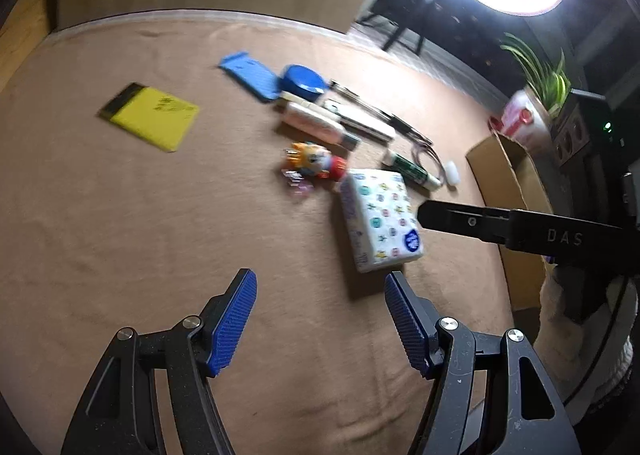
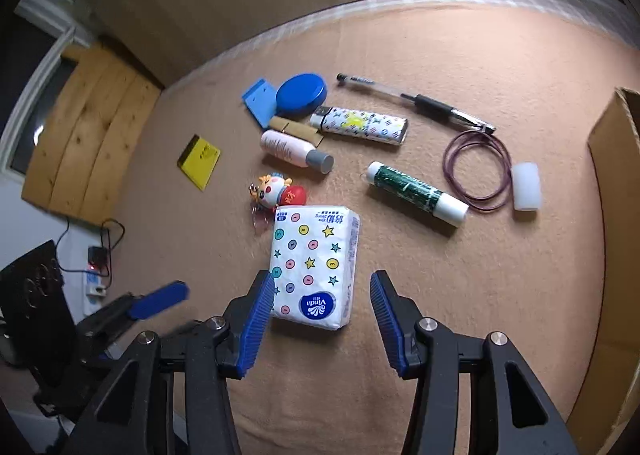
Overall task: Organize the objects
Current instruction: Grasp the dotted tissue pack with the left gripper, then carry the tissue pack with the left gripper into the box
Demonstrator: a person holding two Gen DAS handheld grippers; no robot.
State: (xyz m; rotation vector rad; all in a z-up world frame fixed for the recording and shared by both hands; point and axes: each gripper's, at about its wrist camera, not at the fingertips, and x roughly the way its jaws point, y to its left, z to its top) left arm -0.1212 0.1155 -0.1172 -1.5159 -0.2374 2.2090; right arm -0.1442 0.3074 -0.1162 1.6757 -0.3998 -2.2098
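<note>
- Right hand-held gripper (image 2: 322, 319) stands half open astride the tissue pack's (image 2: 314, 263) near end, gripping nothing.
- Centre both pads on its long sides before squeezing.
- Left hand-held gripper (image 1: 320, 319) is open, empty.
- Pack lies mid-table (image 2: 480, 295); box (image 2: 616, 215) to its right.

Left hand-held gripper (image 1: 320, 319) angled down, jaws apart and empty, just left of the tissue pack (image 2: 314, 267). Right hand-held gripper (image 2: 322, 325) straddles the pack's near end, pads not pressing.

One tissue pack (image 2: 314, 267), one pen (image 2: 416, 101), one glue stick (image 2: 416, 193), one yellow notepad (image 2: 199, 161), two hand-held grippers.
</note>
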